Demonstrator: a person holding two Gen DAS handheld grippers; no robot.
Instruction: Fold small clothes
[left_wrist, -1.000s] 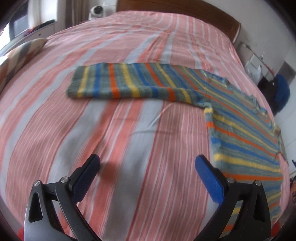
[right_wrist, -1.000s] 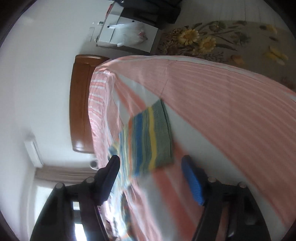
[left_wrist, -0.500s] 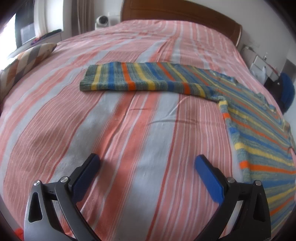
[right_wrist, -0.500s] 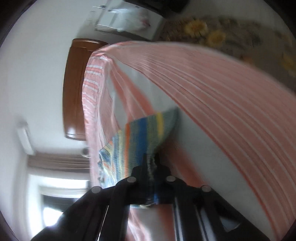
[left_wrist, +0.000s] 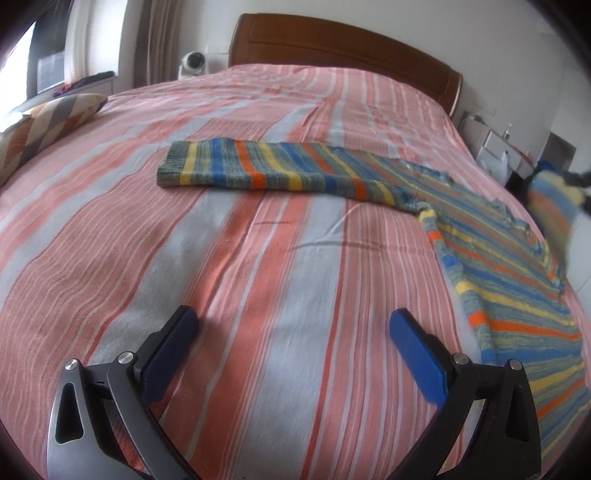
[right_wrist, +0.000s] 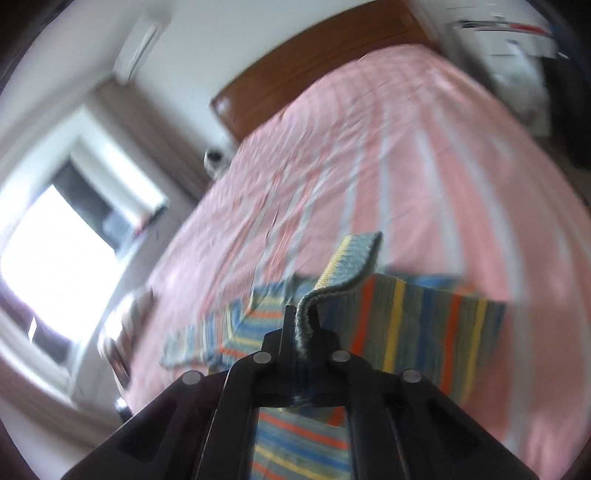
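A knitted sweater (left_wrist: 517, 295) with blue, yellow, orange and grey stripes lies flat on the striped bedspread (left_wrist: 258, 258). Its left sleeve (left_wrist: 280, 171) stretches out to the left. My left gripper (left_wrist: 291, 332) hovers open over bare sheet, short of that sleeve and left of the sweater's body. My right gripper (right_wrist: 301, 317) pinches the cuff (right_wrist: 347, 266) of the other sleeve and holds it lifted above the sweater (right_wrist: 424, 332). Its jaws are opening slightly, with the cuff still between them. In the left wrist view that lifted sleeve (left_wrist: 550, 210) is a blur at the right edge.
A wooden headboard (left_wrist: 343, 48) closes the far end of the bed. A checked pillow (left_wrist: 48, 122) lies at the left edge. A white round device (left_wrist: 192, 62) stands beside the headboard, and a white nightstand (left_wrist: 495, 147) stands at the right. A bright window (right_wrist: 48, 251) is on the left wall.
My right gripper closed on the sleeve cuff, rolled over and swung up across the bed with it. The left gripper tilted up a little, so the headboard came into view.
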